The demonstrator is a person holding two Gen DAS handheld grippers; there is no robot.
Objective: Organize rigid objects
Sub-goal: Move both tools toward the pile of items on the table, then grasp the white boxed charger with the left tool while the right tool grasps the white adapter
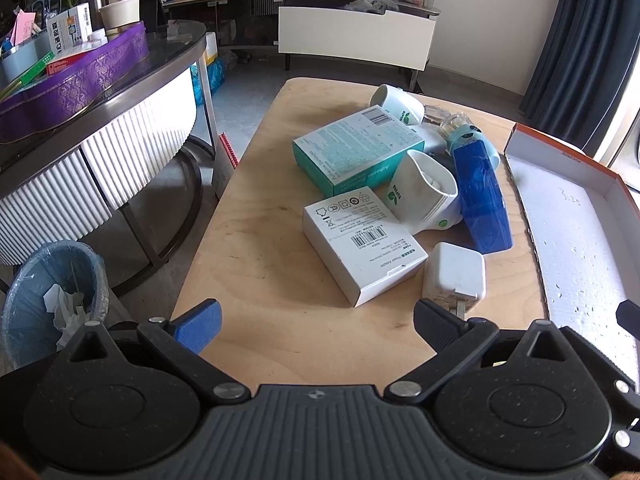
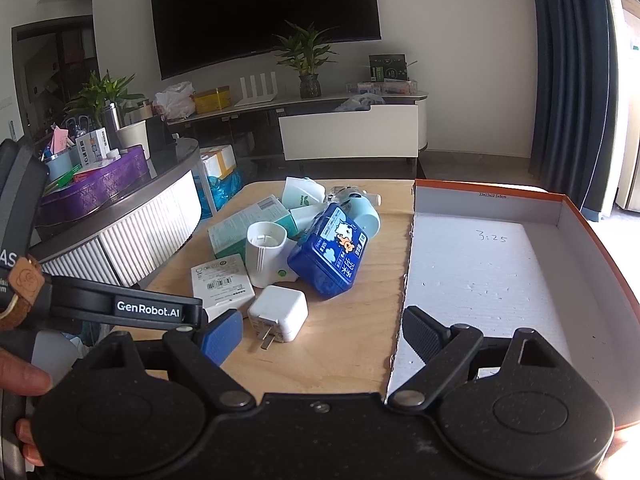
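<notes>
A heap of objects lies on the wooden table [image 1: 280, 280]: a teal carton [image 1: 356, 152], a flat white adapter box [image 1: 362, 244], a white plug charger [image 1: 454, 274], a white cup-shaped holder [image 1: 422, 194] and a blue case [image 1: 482, 196]. My left gripper [image 1: 316, 322] is open near the table's front edge, with the charger just beyond its right finger. My right gripper [image 2: 320, 334] is open too, straddling the table and the front-left edge of the orange-rimmed box [image 2: 572, 208]; charger [image 2: 278, 312] and blue case [image 2: 330, 258] lie ahead-left of it.
The open box [image 1: 580, 216] has a white foam floor and takes up the table's right side. A round table with a purple tin [image 1: 72, 80] stands to the left, with a lined bin [image 1: 48, 292] on the floor beside it. A hand [image 2: 20, 380] shows at left.
</notes>
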